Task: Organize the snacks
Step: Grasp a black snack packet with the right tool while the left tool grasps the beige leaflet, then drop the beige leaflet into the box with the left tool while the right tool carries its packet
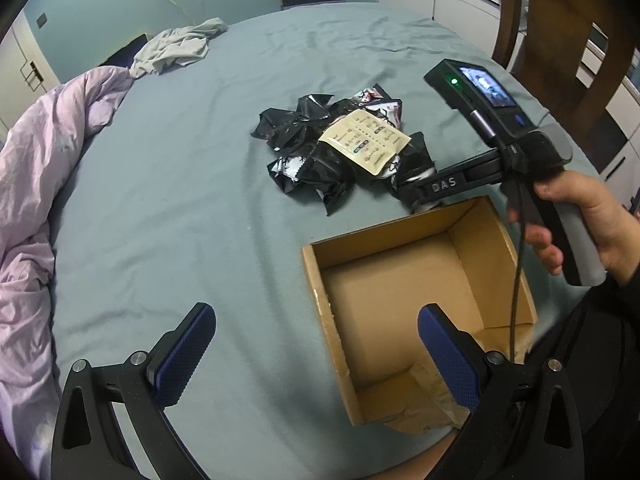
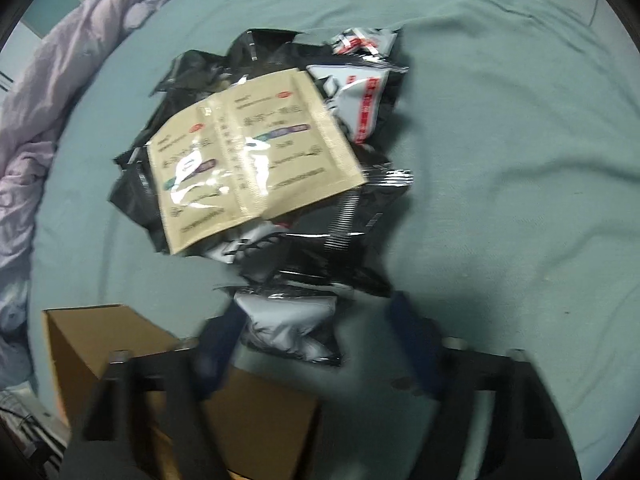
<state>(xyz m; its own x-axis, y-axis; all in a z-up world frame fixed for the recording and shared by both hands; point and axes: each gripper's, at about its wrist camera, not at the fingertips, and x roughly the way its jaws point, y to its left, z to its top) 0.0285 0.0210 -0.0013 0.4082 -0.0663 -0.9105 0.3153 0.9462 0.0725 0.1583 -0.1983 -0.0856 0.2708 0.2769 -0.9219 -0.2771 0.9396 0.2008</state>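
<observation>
The left tool (image 1: 316,356) hangs with jaws apart above the open brown cardboard box (image 1: 496,240). The right tool (image 2: 316,340) brackets a black-and-white foil snack packet (image 2: 292,328) on the teal bed (image 2: 500,160); the blur hides whether it grips.

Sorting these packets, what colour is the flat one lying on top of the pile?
Beige packet, clearest in the right wrist view.

My left claw (image 1: 316,354) open over bed (image 1: 180,200), beside cardboard box (image 1: 496,248); snack packets (image 1: 332,148) piled beyond.

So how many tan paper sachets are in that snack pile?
1. The tan paper sachet lies flat on top of the black foil snack packets on the bed. More could be hidden underneath.
</observation>
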